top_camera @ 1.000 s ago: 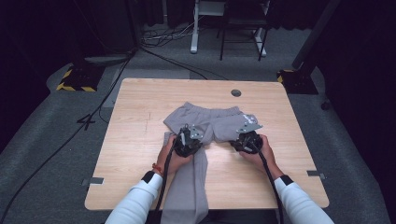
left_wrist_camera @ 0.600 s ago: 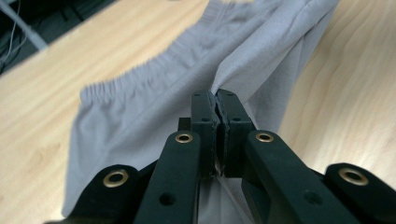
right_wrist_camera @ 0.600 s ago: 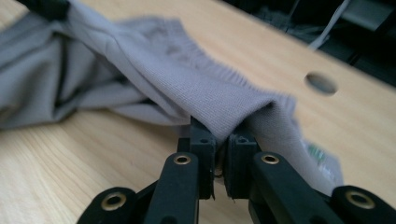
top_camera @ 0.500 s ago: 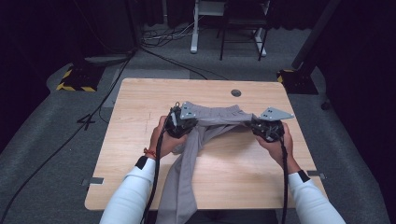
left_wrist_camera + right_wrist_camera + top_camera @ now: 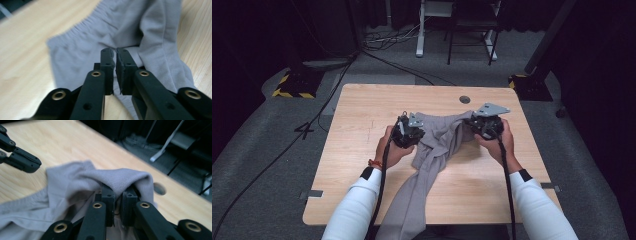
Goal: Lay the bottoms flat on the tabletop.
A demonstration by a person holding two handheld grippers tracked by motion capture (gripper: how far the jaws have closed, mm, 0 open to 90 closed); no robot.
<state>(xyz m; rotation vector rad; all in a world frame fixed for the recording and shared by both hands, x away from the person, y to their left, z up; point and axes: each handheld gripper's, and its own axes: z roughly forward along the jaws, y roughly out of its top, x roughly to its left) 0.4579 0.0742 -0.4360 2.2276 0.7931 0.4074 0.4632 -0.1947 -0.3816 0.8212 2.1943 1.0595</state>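
Grey trousers (image 5: 439,150) lie in the middle of the wooden table (image 5: 362,115), with the waist part lifted between the two grippers and one long leg running toward the near edge, where it hangs over. In the left gripper view the elastic waistband is spread on the wood just beyond the jaws. The left gripper (image 5: 410,131) is closed on the trousers: its two black jaws stand almost together and pinch a fold of the grey cloth at their tips. The right gripper (image 5: 486,124) has its jaws just closing, and they are now nearly together under a hump of the cloth, which drapes over both tips and is caught between them. Both hands hold the grippers above the table, left hand (image 5: 388,150) near the centre, right hand (image 5: 502,142) toward the right side
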